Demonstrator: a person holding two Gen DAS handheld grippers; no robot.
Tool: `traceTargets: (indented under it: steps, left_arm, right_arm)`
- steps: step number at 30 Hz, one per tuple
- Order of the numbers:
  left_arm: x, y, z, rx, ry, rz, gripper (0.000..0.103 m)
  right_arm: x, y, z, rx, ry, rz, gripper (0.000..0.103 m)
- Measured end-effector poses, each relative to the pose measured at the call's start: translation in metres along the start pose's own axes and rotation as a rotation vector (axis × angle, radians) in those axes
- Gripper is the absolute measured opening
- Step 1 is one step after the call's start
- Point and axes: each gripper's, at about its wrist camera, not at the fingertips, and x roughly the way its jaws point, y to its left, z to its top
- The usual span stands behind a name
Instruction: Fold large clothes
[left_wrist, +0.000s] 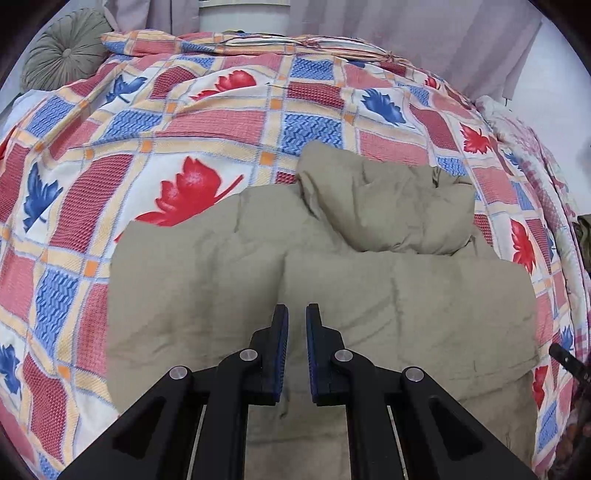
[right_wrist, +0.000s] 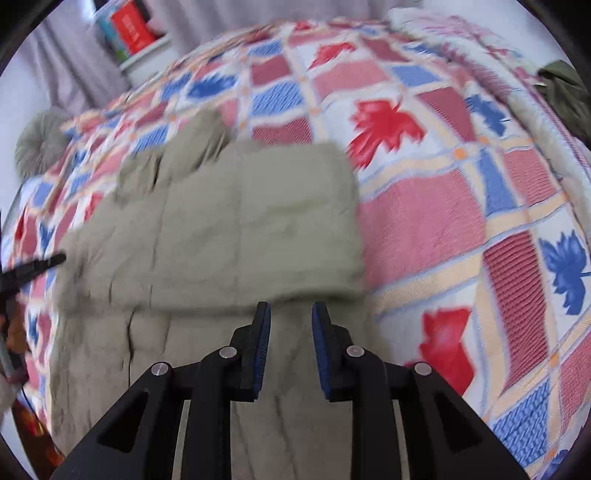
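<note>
books (right_wrist: 129, 33) only in right wrist view

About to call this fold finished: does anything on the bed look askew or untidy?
Yes. The khaki garment lies mostly flat on the patterned bedspread, but at its far edge a bunched, puffy part sits rumpled on the flat layers, sticking past the neat outline. Nothing looks damaged.

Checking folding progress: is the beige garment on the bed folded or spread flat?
Partly folded: the beige garment has one layer doubled over the lower part, its edge visible, and a bunched section at the far end.
</note>
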Motion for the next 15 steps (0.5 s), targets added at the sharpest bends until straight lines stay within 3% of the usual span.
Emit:
traceTargets:
  steps: [2,5,8,15]
  left_arm:
    - [0.012,-0.009,0.000,0.023,0.004,0.031,0.011]
    - [0.036,-0.008,-0.021,0.045,0.071,0.092,0.011]
    - [0.046,0.001,-0.044,0.035,0.072,0.089,0.011]
    - [0.046,-0.008,-0.047,0.063,0.070,0.140,0.011]
  right_arm:
    - [0.009,-0.009,0.020,0.080,-0.011,0.032,0.026]
    - [0.037,-0.009,0.034,0.089,0.026,0.051,0.026]
    - [0.069,-0.005,0.022,0.045,0.115,0.038,0.025]
    - [0.091,0.002,0.010,-0.023,0.112,-0.012,0.025]
